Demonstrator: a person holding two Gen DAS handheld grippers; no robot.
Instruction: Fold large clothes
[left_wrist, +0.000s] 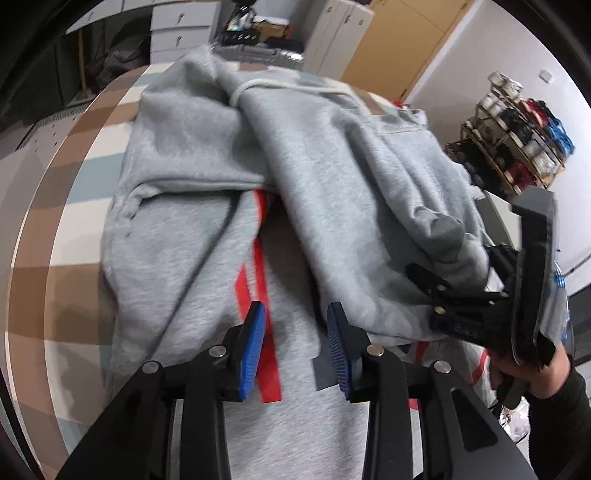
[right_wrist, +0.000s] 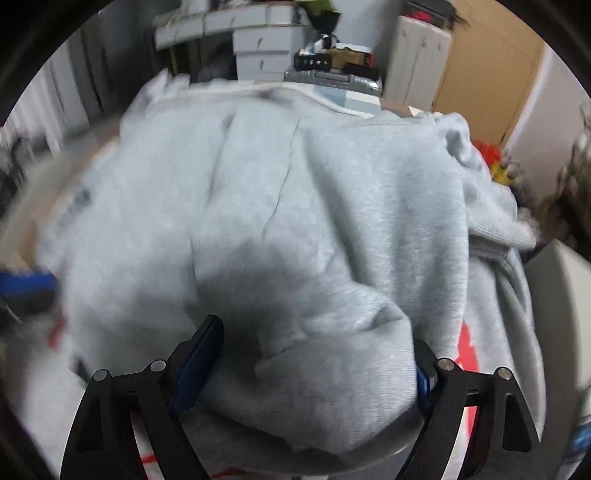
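The left tool (left_wrist: 296, 345) hangs over the grey hoodie (left_wrist: 207, 229) with its blue pads (left_wrist: 253, 347) spread apart and nothing between them, cloth just below. The right tool (right_wrist: 317, 363) has its pads wide too, but a thick bunched fold of the hoodie sits in the gap; looks like it's carrying that wad rather than pinching it tight, and the right pad is mostly buried, so how firm the grip is can't be told. From the left wrist view the right tool (left_wrist: 424, 273) comes in from the right edge with that flap lifted across the body. The hoodie sprawls over the plaid bench (left_wrist: 66, 206), long axis running away from both tools toward the hood and drawstring (left_wrist: 258, 85). Red stripes (left_wrist: 258, 280) show under the flap. The right side is nearer the fold, so it probably finishes laying it over leftward.
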